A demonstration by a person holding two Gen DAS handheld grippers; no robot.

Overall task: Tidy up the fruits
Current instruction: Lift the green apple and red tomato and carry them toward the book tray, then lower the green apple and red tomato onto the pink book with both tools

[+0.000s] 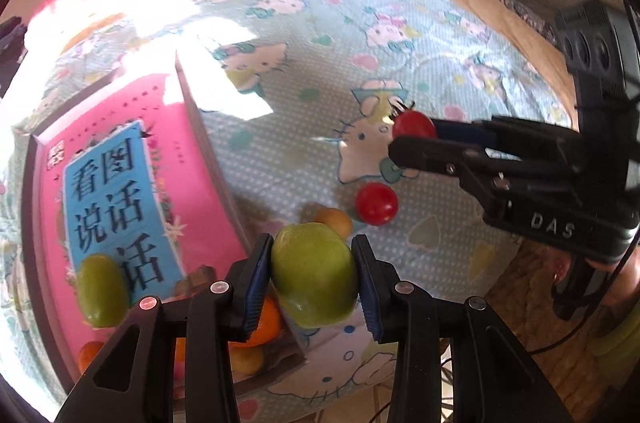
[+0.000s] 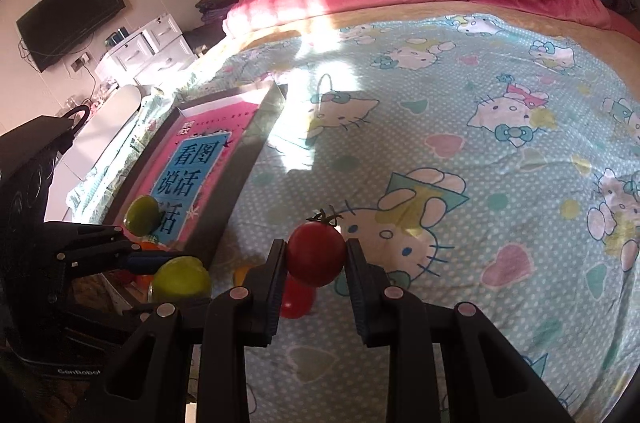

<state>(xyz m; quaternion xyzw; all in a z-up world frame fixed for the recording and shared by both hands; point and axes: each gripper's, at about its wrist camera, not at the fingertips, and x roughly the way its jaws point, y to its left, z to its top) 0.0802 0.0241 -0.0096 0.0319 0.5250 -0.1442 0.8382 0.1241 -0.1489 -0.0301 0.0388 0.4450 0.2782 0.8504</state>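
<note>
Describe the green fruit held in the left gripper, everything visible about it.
The green fruit is roundish, smooth and glossy, yellow-green, with a dimple at one end in the right wrist view. It sits clamped between the jaws of the left gripper, blue pads pressing its two sides, lifted off the sheet beside the pink box. Nothing else touches it.

Black tongs (image 1: 315, 277), blue pads (image 1: 256, 287), silver screws (image 1: 147, 302)

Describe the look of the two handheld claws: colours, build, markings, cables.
Both claws are black plastic with flat fingers lined with ribbed blue pads and silver screw heads at the joints. The right claw has white "DAS" lettering on its body and thin black cables trailing behind. The left claw shows white "GenRobot" lettering on its housing.
</note>
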